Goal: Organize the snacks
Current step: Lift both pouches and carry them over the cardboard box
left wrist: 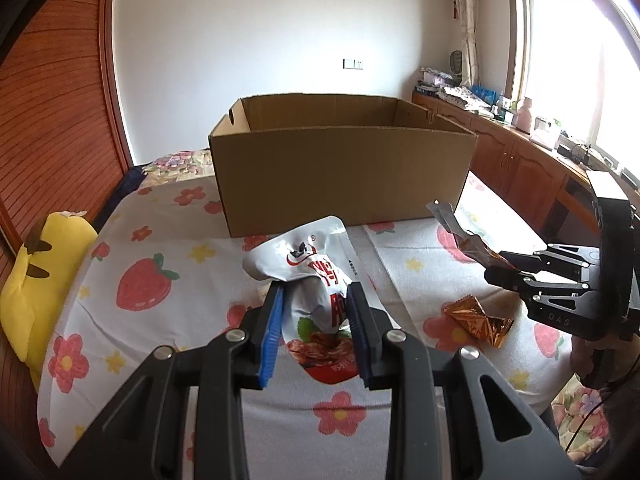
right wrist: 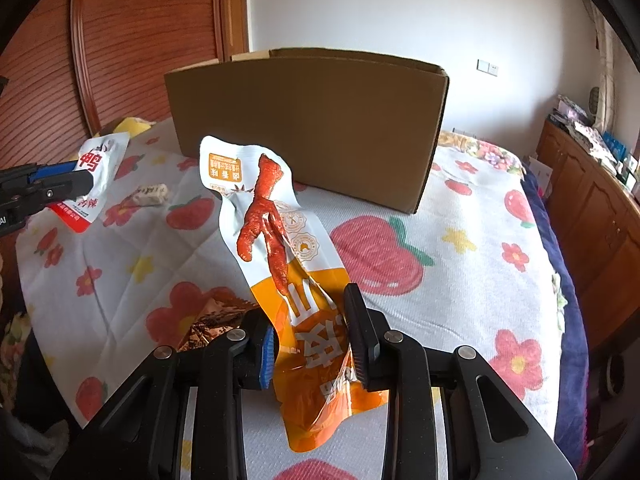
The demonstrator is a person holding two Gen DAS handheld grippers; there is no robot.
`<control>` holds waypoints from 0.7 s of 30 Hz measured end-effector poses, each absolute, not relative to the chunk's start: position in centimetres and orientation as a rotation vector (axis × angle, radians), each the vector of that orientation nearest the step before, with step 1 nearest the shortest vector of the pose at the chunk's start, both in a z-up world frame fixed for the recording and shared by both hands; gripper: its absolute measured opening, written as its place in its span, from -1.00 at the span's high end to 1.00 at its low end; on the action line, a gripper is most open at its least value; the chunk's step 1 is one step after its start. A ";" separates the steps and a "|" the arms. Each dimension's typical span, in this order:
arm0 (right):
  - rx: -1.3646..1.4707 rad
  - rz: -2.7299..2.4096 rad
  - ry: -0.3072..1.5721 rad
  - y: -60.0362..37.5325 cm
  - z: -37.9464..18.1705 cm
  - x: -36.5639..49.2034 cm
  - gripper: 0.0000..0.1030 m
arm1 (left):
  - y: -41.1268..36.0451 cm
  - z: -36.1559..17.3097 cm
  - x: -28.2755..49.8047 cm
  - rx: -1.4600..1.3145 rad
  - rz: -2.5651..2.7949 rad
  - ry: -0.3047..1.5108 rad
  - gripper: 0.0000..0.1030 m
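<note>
Left tongs pinching the white-and-red snack pouch, low centre of the left wrist view; pouch off the bedspread, its top flopped over to the upper left above the blue pads. Right tongs pinching the orange chicken-foot pouch, centre of the right wrist view, pouch standing up and leaning toward upper left. Both clamped on the lower half of their packs.

Handling, judged: both are thin foil/plastic sachets, light, soft, glossy so likely a bit slippery; they crumple and bend under the pads, not fragile. Grip across the flat body near the middle or a sealed edge looks best; holding too low lets the top flap around.

Cardboard box open-topped, upper centre of both views, beyond the pouches, apart from them. Likely the drop target; pouches need to clear its near wall.

Still on the bed: a crumpled copper foil packet at right of the left view, just below the right tongs; a small white wrapped candy at left of the right view, near the left tongs.

Pose: both tongs angled down and forward toward the box, side by side, well apart. Yellow plush toy at left edge.
</note>
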State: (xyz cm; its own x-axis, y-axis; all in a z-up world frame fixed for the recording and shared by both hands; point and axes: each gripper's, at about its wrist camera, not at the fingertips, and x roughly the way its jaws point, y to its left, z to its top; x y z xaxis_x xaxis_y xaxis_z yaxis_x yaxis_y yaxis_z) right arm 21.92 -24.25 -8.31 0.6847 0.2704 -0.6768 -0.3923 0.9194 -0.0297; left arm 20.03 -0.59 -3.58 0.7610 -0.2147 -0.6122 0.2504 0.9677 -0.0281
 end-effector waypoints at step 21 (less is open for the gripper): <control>-0.178 0.410 0.612 -23.3 -1.5 22.6 0.44 | -0.1 0.6 22.8 0.063 -0.281 0.544 0.43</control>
State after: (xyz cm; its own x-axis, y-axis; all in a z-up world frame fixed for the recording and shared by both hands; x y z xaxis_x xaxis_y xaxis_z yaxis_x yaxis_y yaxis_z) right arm 22.60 -23.26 -1.53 0.7412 0.3198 -0.5902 -0.4238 0.9048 -0.0419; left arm 22.80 -0.12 0.55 0.8184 -0.2467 -0.5191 0.2801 0.9598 -0.0145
